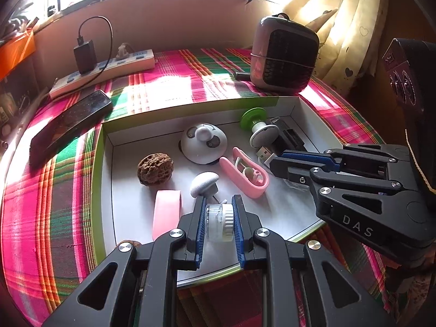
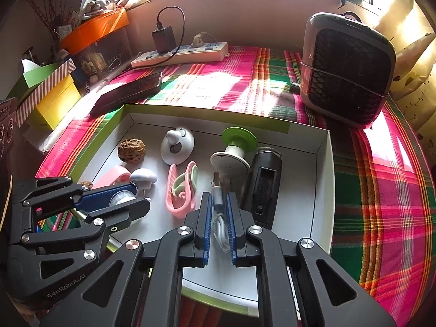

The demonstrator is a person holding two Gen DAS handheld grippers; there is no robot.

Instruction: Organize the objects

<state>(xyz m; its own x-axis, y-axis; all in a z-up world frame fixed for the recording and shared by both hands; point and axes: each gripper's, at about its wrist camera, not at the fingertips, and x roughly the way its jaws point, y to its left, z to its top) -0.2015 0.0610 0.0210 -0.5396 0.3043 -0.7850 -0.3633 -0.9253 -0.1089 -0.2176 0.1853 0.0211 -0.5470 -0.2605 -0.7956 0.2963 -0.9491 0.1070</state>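
Plaid cloth [image 1: 68, 190], white tray [image 2: 324, 179]; left gripper [image 1: 219, 224] jaws pinching clear white-capped bottle [image 1: 219, 222], right gripper [image 2: 219, 218] jaws pinching USB cable [image 2: 218, 196].

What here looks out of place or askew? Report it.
Nothing looks spilled or broken. The phone lies askew, one end propped on the box rim. Inside the box, the green-capped spool lies tipped on its side and the pink clip sits diagonal.
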